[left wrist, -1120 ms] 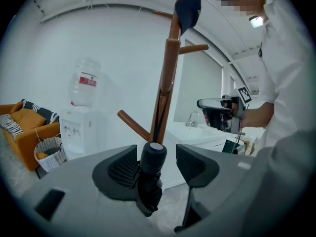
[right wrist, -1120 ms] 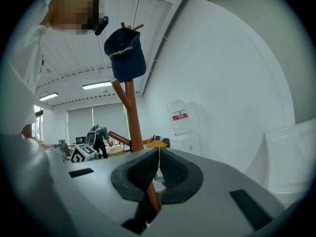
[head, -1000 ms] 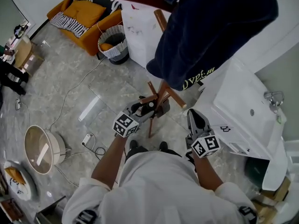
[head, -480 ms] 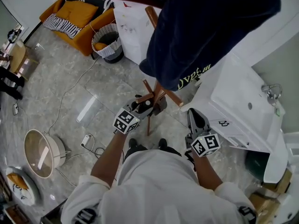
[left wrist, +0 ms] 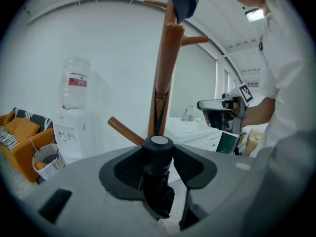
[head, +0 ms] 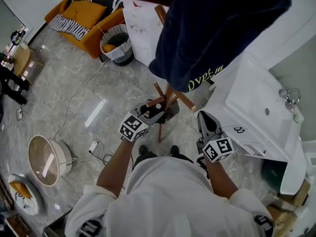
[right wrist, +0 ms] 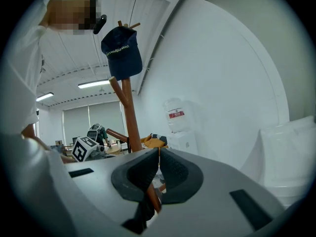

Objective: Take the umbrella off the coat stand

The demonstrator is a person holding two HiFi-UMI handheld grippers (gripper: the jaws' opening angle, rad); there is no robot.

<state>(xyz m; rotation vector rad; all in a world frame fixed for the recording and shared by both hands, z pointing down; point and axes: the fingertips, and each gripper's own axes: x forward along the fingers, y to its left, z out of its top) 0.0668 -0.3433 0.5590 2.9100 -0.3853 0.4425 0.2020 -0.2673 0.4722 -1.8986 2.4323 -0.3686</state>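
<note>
Head view: my left gripper [head: 154,113] reaches in to the coat stand [head: 170,95], which rises at 12 o'clock from it. The umbrella [head: 159,106], folded and black, sits between its jaws with its pale end facing up at me. My right gripper [head: 205,120] hangs apart at the umbrella's 3 o'clock, so the left is plainly the nearer hand. A navy cap [head: 222,28] fills the view toward 1 o'clock.

Left gripper view: the jaws are closing round the umbrella [left wrist: 158,152], set wide, and both pads look to be against its sides. Its long axis stands upright, parallel to the coat stand [left wrist: 165,63]. A thin dark strap [left wrist: 158,116] climbs from it toward 12 o'clock onto the stand; what it hooks on I can't make out. I judge the move must first go up along that strap, toward 12 o'clock, before pulling away.

Right gripper view: the right gripper [right wrist: 158,169] has its jaws pressed together on nothing. The stand [right wrist: 129,117] rises at 11 o'clock, and the left gripper [right wrist: 91,147] shows at 9 o'clock.
</note>
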